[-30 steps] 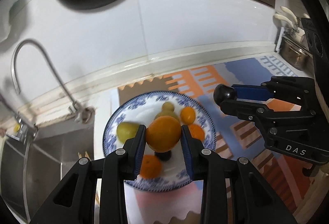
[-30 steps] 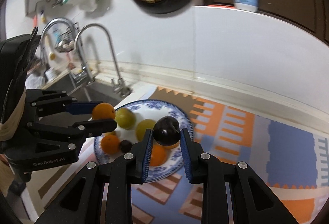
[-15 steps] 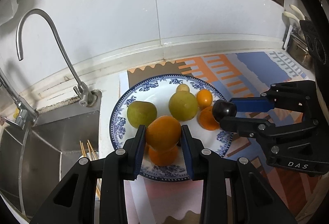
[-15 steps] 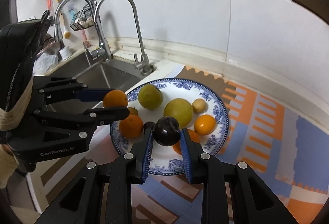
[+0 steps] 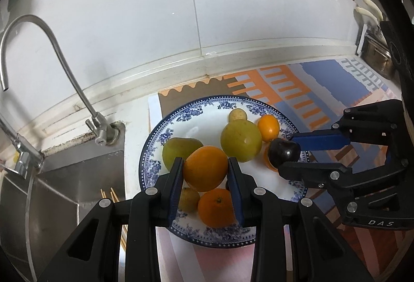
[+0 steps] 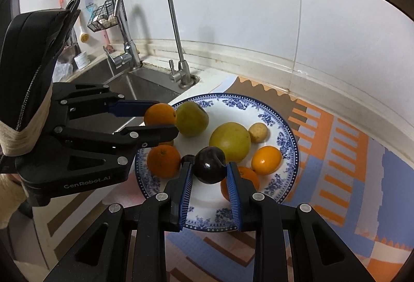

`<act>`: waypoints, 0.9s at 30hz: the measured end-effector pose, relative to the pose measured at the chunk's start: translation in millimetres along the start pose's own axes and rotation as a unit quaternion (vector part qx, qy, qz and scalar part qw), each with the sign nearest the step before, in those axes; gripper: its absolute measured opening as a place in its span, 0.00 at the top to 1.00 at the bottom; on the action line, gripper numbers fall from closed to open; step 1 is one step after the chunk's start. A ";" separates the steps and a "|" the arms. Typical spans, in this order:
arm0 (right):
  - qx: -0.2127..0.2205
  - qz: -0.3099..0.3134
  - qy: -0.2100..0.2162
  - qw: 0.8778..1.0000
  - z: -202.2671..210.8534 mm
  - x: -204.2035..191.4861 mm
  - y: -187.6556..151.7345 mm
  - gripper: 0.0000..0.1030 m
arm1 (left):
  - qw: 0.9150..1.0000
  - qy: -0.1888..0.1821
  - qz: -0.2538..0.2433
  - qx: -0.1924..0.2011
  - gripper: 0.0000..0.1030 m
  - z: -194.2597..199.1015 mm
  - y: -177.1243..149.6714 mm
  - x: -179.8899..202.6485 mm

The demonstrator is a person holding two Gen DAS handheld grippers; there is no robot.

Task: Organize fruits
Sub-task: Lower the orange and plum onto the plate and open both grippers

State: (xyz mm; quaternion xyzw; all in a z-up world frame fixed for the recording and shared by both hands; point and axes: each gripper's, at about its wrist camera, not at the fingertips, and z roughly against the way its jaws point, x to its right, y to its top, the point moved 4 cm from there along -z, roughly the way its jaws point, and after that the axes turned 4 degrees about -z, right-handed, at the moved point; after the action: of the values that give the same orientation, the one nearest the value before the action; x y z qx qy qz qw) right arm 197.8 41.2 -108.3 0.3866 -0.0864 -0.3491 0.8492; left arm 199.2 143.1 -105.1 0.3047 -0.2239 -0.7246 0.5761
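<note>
A blue-and-white plate (image 5: 196, 113) (image 6: 287, 142) on the counter holds several fruits: green-yellow ones (image 5: 240, 140) (image 6: 229, 141), oranges (image 5: 216, 207) (image 6: 163, 161) and a small tan one (image 6: 258, 131). My left gripper (image 5: 205, 170) (image 6: 163, 121) is shut on an orange (image 5: 205, 172) (image 6: 160, 114), held just above the plate's left part. My right gripper (image 6: 210, 170) (image 5: 286, 152) is shut on a dark plum (image 6: 210, 168) (image 5: 284, 153), held above the plate's near right part.
A steel sink (image 5: 67, 194) (image 6: 134, 82) with curved taps (image 5: 64, 64) (image 6: 170, 23) lies left of the plate. An orange-and-blue patterned mat (image 5: 323, 90) (image 6: 349, 165) covers the counter to the right. White tiled wall behind, a pan hangs above.
Both grippers have come down closer to the plate with their fruits still held. The plate and fruits look larger and nearer in both views.
</note>
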 end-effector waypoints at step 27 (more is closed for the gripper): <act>0.033 -0.017 -0.029 0.999 19.1 4.5 7.2 0.51 | 0.992 0.086 0.085 0.037 0.31 59.0 -5.9 -9.3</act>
State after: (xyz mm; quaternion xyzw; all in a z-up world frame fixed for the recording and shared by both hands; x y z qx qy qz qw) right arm 197.0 30.1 -90.6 0.4056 -0.1154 -0.3717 0.8270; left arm 155.2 151.9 -65.3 0.3667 -0.2256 -0.6352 0.6412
